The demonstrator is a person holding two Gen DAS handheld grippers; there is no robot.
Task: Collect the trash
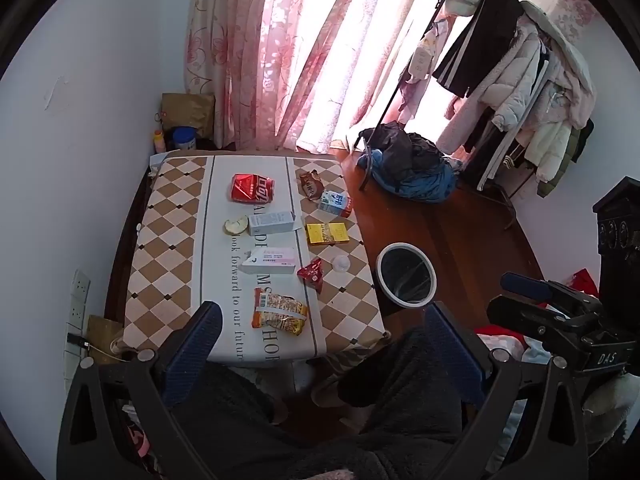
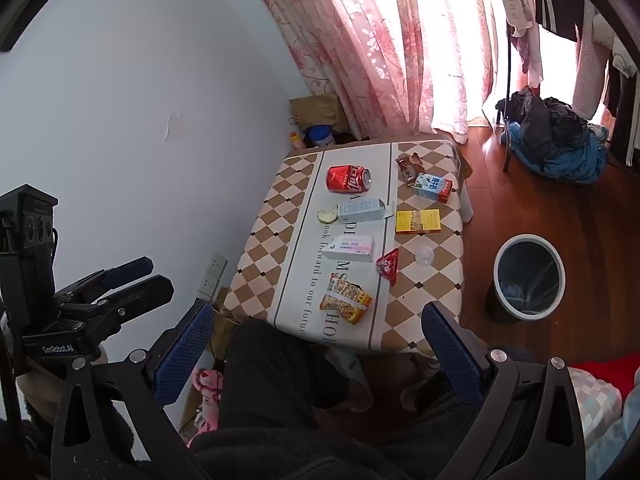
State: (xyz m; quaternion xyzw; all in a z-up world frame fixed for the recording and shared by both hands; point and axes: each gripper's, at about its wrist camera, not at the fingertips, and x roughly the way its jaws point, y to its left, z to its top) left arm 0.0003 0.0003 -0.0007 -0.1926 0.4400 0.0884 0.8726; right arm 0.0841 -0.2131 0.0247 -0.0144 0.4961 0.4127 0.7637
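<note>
Trash lies across a low checkered table (image 1: 168, 240): a crushed red can (image 1: 253, 189), a brown wrapper (image 1: 311, 185), a blue milk carton (image 1: 335, 203), a pale box (image 1: 272, 223), an apple core (image 1: 235, 226), a yellow box (image 1: 327, 233), a pink carton (image 1: 269, 261), a red wrapper (image 1: 313, 274), a clear cup (image 1: 341, 263) and a snack packet (image 1: 279, 311). A white-rimmed bin (image 1: 405, 245) stands on the floor to the table's right. My left gripper (image 1: 324, 332) and right gripper (image 2: 320, 332) hover open and empty over the person's lap, short of the table's near edge.
A clothes rack (image 1: 516, 80) and a heap of clothes (image 1: 412, 168) stand beyond the bin on the wooden floor. Pink curtains (image 1: 280, 52) hang behind the table. The wall, with sockets (image 1: 78, 300), runs along the table's left. The person's dark-trousered legs (image 1: 248, 412) fill the foreground.
</note>
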